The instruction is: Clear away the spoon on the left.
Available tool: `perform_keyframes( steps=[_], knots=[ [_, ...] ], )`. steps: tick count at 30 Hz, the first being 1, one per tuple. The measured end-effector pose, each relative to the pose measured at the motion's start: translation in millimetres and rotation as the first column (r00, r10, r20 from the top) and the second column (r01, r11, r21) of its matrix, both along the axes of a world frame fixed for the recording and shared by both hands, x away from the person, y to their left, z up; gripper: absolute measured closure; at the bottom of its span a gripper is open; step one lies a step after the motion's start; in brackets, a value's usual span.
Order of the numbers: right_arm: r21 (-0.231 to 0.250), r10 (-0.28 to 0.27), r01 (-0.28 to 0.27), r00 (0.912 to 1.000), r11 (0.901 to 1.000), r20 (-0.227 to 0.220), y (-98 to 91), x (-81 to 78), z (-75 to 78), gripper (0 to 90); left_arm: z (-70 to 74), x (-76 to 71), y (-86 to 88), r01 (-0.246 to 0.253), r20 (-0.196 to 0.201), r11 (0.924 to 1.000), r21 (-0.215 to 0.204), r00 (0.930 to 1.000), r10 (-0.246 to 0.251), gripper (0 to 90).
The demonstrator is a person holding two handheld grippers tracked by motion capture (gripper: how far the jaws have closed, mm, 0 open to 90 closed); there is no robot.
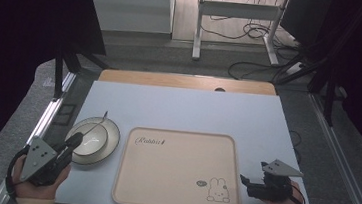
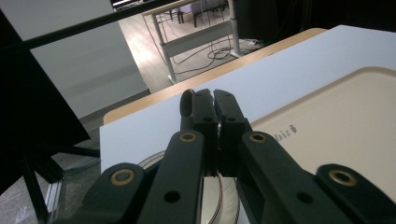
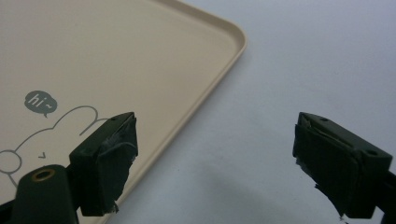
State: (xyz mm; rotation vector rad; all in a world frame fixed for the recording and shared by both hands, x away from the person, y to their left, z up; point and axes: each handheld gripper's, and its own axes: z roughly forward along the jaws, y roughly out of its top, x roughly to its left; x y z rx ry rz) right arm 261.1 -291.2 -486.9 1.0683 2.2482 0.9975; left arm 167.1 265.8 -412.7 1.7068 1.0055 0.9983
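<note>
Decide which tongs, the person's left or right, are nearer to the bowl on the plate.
Left. The left tongs reach over the bowl at the table's left side, jaws shut. The right tongs sit open beyond the tray, past its right edge.

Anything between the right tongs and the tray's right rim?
Nothing visible. In the right gripper view the right tongs are open and straddle the tray at its right rim, one jaw over the tray near the rabbit print and the other over bare table. No object lies in the gap.
</note>
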Motion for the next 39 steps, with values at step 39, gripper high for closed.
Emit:
perform_keyframes(
  steps=[39],
  knots=[
    [-0.005, 0.0, 0.0, 1.0, 1.0, -0.002, -1.1, 0.3, -0.6, 14.5, 0.7, 32.9, -56.6, 0.14, -0.027, 0.9893, 0.043, 0.99, -0.139, 89.9]
  ],
)
